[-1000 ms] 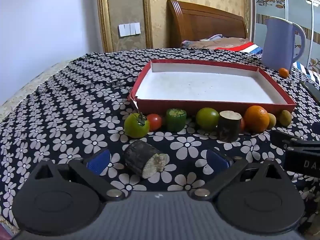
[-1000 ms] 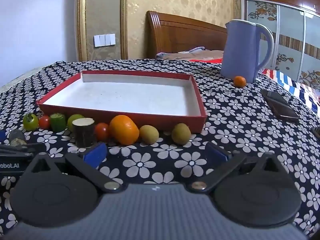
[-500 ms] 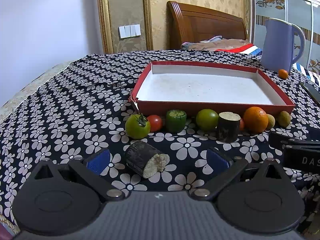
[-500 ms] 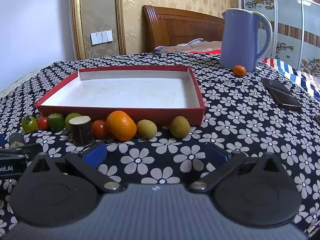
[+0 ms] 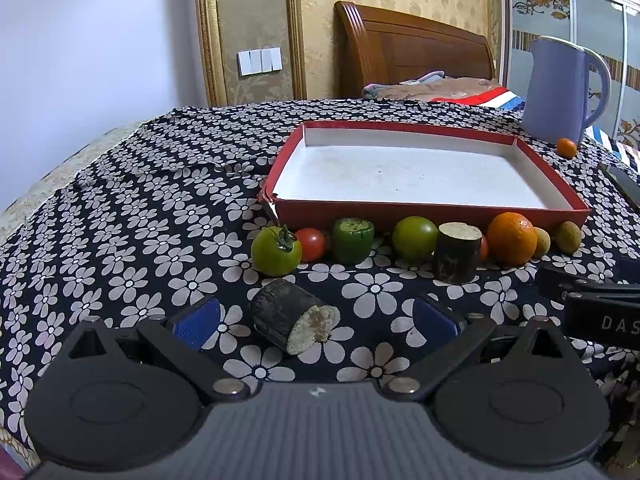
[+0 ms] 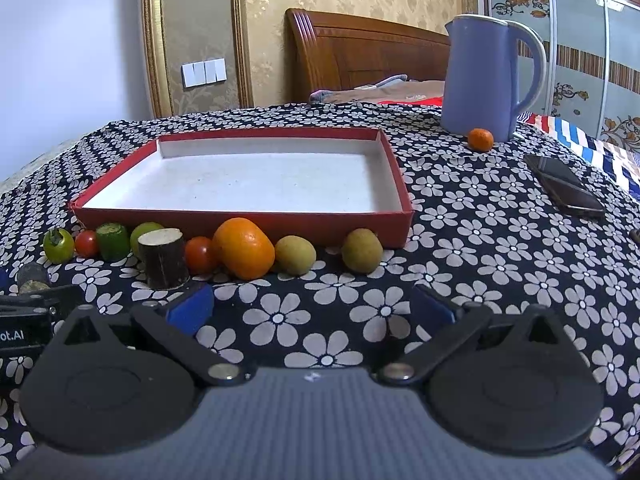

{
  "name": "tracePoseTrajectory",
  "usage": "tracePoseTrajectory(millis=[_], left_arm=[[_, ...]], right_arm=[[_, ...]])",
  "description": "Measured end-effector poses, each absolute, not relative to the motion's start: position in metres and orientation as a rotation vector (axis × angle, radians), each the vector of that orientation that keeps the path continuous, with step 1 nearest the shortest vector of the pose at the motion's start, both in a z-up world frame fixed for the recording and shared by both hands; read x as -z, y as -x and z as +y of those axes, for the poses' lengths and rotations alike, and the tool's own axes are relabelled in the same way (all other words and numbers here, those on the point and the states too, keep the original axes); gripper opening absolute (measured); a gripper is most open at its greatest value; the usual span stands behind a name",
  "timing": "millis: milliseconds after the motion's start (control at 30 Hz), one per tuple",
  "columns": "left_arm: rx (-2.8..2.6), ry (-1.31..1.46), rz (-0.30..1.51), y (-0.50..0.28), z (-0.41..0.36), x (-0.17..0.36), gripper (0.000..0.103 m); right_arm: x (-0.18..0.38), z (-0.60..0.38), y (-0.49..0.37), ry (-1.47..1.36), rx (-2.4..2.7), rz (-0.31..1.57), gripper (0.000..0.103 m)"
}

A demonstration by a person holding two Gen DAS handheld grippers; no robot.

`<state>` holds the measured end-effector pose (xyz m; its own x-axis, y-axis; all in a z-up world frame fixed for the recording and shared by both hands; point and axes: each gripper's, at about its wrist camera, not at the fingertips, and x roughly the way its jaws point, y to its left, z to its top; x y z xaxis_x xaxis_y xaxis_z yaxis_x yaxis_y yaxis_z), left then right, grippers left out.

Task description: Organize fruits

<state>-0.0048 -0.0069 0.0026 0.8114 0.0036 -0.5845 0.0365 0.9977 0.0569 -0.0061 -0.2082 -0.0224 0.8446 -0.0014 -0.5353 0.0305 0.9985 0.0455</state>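
Note:
A red tray [image 5: 432, 214] [image 6: 240, 220] with a bare white floor sits mid-table. Along its near wall runs a row: green tomato [image 5: 276, 251], red tomato [image 5: 311, 244], green cut piece [image 5: 353, 240], green fruit [image 5: 414, 237], upright dark cut stalk [image 5: 457, 258] [image 6: 163, 258], orange [image 5: 512, 238] [image 6: 244, 248], two brownish-green fruits [image 6: 295, 255] [image 6: 361, 250]. A second dark stalk piece [image 5: 290, 322] lies on its side between the open fingers of my left gripper [image 5: 316, 316], untouched. My right gripper [image 6: 310, 308] is open over bare cloth, in front of the orange.
A black cloth with white flowers covers the table [image 5: 120, 240]. A lavender jug [image 6: 484, 80] and a small orange [image 6: 480, 139] stand at the back right. A dark phone [image 6: 564, 186] lies right of the tray. The other gripper's body [image 5: 592, 304] shows at the right edge.
Both cameras have drawn back and risen slightly, so the tray and fruit row sit a bit farther off. Nothing was grasped or moved; both grippers stay open.

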Motion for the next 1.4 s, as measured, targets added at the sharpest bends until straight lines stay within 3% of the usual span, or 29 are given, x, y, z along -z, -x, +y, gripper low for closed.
tracePoseTrajectory(millis=[1133,1400], left_arm=[[0.021,-0.071,0.624,0.006,-0.006,-0.001,0.103],[0.056,-0.030,0.590,0.006,0.019,-0.010,0.103]], right_arm=[[0.026,-0.209,0.005,-0.061,0.005,0.568,0.103],[0.006,-0.215,0.022,-0.008,0.025,0.458,0.103]])
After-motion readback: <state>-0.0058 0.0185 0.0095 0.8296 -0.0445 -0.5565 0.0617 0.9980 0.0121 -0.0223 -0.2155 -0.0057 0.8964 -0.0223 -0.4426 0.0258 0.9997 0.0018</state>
